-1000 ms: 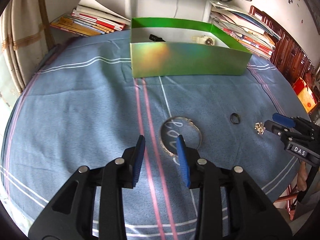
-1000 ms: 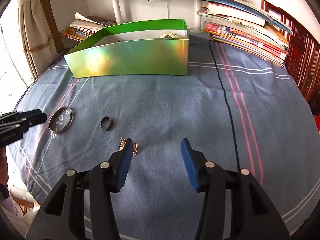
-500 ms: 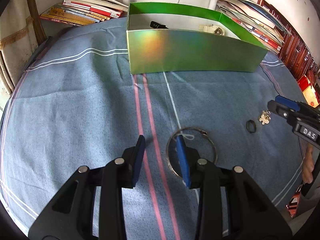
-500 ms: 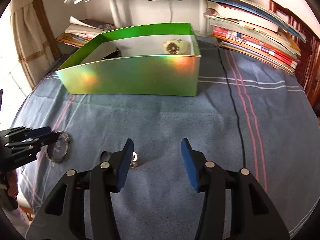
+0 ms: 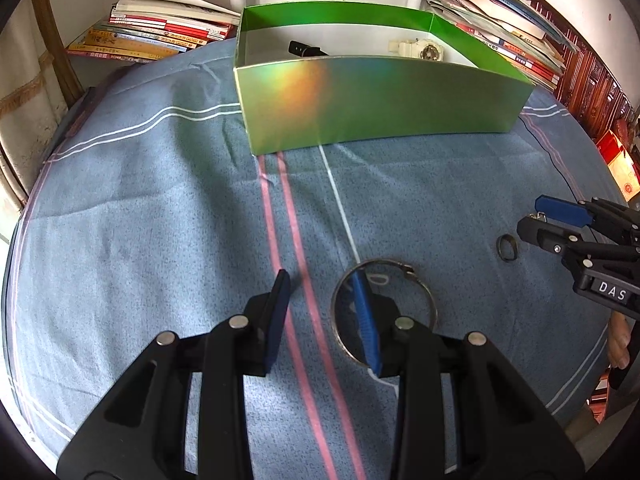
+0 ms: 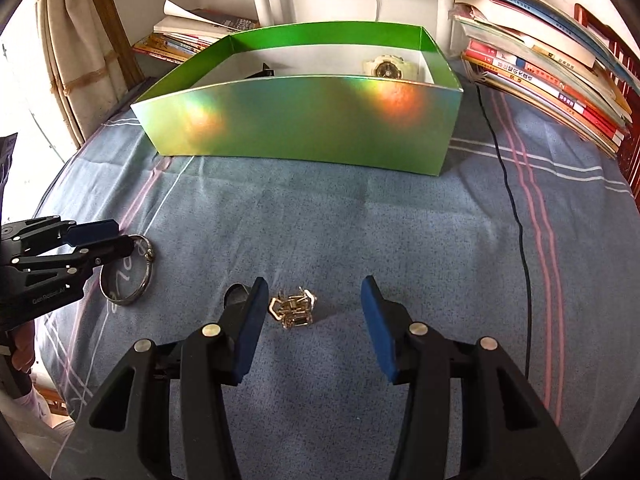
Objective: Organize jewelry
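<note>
Partly done: watch (image 6: 386, 69) and dark item (image 5: 306, 49) in green box (image 5: 380, 100) upper frame; bangle (image 5: 384, 312), ring (image 5: 506, 247), brooch (image 6: 292, 310) on bench (image 6: 400, 232) lower frame; left gripper (image 5: 324, 316) and right gripper (image 6: 316, 320) both apart, empty.

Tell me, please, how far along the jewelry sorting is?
Done: a watch and a black item lie in the green box. In hand: nothing; both hand-held grippers are open, left astride the bangle, right around the brooch. Left: those, plus the dark ring.

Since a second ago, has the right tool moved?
Yes. The right tool has advanced toward the green box, which looms larger, and shifted left: the gold brooch now sits between its open jaws.
</note>
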### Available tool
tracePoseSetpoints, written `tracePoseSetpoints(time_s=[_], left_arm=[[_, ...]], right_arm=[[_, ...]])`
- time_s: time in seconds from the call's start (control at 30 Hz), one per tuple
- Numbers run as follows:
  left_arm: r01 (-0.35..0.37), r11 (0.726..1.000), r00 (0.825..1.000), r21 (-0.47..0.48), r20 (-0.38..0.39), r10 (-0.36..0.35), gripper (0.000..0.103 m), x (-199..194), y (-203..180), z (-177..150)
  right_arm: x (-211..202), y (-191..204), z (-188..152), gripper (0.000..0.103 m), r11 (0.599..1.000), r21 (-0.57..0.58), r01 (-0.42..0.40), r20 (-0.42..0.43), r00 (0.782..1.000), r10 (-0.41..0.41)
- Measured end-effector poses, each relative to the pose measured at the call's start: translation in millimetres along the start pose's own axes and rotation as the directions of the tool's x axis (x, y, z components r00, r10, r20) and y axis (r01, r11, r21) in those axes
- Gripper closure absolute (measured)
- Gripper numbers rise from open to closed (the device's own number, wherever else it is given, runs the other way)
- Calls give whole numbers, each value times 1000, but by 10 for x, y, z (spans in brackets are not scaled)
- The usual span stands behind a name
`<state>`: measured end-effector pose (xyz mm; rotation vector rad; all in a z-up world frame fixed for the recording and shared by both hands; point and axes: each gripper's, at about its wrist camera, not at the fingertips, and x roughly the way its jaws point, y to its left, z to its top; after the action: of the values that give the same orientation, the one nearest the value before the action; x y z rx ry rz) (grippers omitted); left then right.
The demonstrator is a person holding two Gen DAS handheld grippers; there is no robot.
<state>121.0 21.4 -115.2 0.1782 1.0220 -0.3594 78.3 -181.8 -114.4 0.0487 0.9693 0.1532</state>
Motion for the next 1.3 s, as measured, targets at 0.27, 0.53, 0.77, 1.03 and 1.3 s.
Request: tracePoseSetpoints(time_s=[0.27, 0.53, 0.77, 1.03, 1.3], left_arm=[[0, 1000, 1000, -1, 8, 0, 70, -54, -17, -19], [68, 996, 996, 56, 50, -71, 70, -193, -248, 47], [151, 972, 986, 178, 38, -160, 59, -117, -757, 143], [179, 965, 983, 190, -6, -181, 52, 56, -1035, 135], [96, 978, 995, 186, 3, -98, 85, 158, -1127, 125]], right_arm=[[7, 30, -32, 65, 1000, -19, 4, 0, 1000, -4], [-16, 42, -74, 80, 999, -27, 18, 9, 1000, -18], [-103, -85, -180, 80, 999, 16, 45, 14, 999, -45], [-161, -222, -247, 80, 997, 61, 52, 26, 998, -53], [-171, -253, -265, 80, 996, 64, 65, 37, 997, -67]])
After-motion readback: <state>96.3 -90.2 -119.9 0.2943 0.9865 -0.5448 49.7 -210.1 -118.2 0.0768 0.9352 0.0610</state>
